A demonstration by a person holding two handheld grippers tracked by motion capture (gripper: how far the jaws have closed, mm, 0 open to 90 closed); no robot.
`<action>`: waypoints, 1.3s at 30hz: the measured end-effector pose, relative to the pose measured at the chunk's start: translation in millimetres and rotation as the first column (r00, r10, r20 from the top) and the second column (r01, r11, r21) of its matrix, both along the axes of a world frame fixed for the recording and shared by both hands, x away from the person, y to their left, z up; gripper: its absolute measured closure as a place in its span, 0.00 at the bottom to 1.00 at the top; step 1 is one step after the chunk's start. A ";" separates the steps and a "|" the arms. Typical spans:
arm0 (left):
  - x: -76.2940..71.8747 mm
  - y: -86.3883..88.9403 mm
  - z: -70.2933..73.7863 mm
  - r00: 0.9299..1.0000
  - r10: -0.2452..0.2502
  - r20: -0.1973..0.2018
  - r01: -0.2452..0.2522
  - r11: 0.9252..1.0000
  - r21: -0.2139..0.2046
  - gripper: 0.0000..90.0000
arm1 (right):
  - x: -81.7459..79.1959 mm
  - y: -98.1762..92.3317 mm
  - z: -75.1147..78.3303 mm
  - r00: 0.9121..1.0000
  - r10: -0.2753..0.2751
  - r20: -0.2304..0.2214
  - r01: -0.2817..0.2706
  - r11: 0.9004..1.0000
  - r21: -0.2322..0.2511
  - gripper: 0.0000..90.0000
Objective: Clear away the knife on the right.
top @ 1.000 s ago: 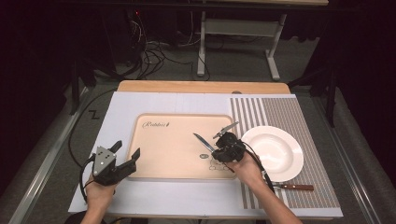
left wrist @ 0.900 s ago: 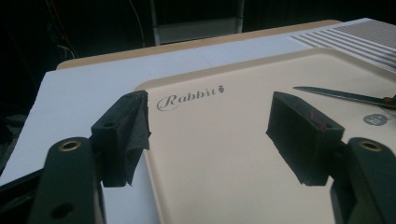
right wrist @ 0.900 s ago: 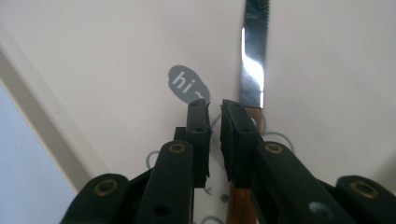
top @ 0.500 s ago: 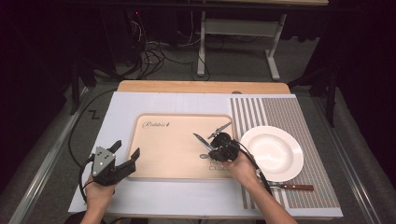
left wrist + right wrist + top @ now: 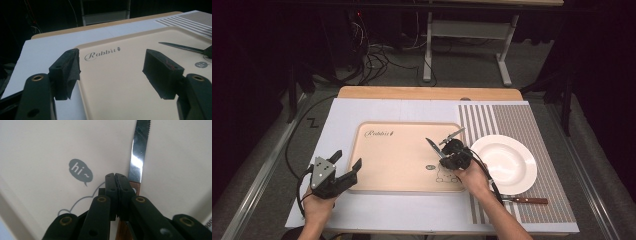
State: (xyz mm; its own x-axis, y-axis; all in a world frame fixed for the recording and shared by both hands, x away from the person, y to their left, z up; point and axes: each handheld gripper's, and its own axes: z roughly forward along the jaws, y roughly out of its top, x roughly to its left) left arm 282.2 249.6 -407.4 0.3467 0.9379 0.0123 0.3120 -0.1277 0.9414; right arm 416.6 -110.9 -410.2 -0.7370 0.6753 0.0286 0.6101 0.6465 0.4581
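A knife with a wooden handle (image 5: pixel 135 187) and steel blade (image 5: pixel 432 146) sits over the right part of the beige tray (image 5: pixel 397 160). My right gripper (image 5: pixel 444 156) is shut on the knife's handle, jaws pressed together (image 5: pixel 115 176), with the blade running out past them toward the tray's middle. In the left gripper view the blade (image 5: pixel 180 46) is at the far right. My left gripper (image 5: pixel 347 160) is at the tray's near left corner, open (image 5: pixel 112 65) with nothing between its jaws.
A white plate (image 5: pixel 507 162) sits on the striped mat (image 5: pixel 512 120) right of the tray. Another wooden-handled utensil (image 5: pixel 526 200) lies near the mat's front edge. The tray carries a "Rabbit" print (image 5: pixel 101 53) and a "hi~" bubble (image 5: pixel 80 170).
My right gripper has shifted slightly left and away over the tray, carrying the knife with it. The left gripper has stayed still.
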 end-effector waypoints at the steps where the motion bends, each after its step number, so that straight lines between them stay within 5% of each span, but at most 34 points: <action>1: 0.0 0.1 0.0 1.000 0.001 -0.001 -0.001 1.000 -0.001 0.33 | 0.4 -0.7 0.1 1.000 -0.011 -0.003 0.011 1.000 0.002 1.00; 39: -0.8 -0.7 -0.1 1.000 -0.003 -0.002 0.003 1.000 0.007 0.33 | 16.7 -20.8 -0.4 0.996 -0.091 0.015 0.091 0.996 0.007 1.00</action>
State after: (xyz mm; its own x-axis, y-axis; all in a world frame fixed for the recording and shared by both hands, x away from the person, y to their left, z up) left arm 281.5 249.0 -407.5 0.3491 0.9369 0.0182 0.3133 -0.1350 0.9400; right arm 433.4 -131.7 -410.6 -0.6729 0.7394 0.0225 0.6591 0.5855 0.4720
